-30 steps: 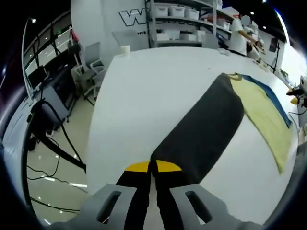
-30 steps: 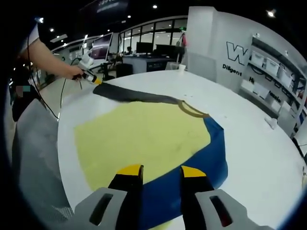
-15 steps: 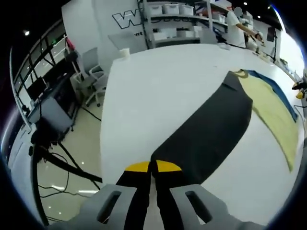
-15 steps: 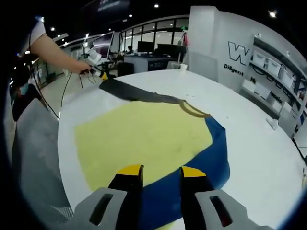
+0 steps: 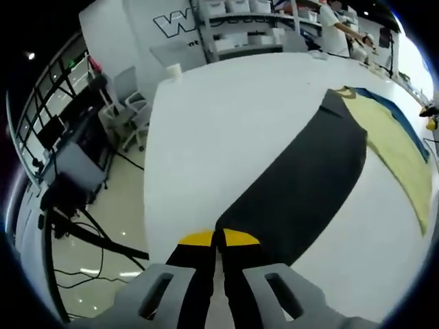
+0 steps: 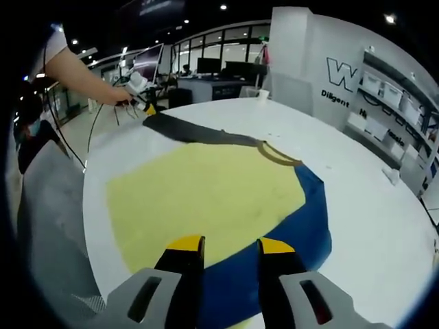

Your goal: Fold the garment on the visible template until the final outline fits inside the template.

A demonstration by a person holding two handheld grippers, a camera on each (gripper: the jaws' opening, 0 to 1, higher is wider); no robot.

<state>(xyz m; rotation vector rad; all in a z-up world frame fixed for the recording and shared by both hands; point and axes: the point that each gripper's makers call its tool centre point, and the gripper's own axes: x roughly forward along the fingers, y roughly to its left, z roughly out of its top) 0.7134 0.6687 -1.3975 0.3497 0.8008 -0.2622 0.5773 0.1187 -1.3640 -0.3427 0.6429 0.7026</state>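
Garment sleeve [image 5: 302, 185] clamped in left claw [image 5: 218, 238]; right claw [image 6: 230, 244] released; wall letter "W" [image 6: 338, 70].

Left tool [image 5: 219, 238] clamped on dark garment [image 5: 302, 185]

The surface [image 5: 206, 130] is plain white. Across it lies the garment [image 5: 302, 185], a dark charcoal, almost black, with no pattern on the stretched part; its collar [image 6: 278, 156] is trimmed in a dull olive-brown band. Beside that dark part the garment shows deep blue [image 6: 302, 226]. The template [image 6: 199, 199] is a flat pale yellow, unpatterned. The left hand-held gripper [image 5: 218, 238] has black jaws tipped with bright yellow and grey housings behind; the right hand-held gripper [image 6: 230, 245] is coloured the same. Beyond the surface, the wall [image 5: 137, 27] is white with dark lettering, and the floor [image 5: 89, 253] is glossy pale beige crossed by black cables.
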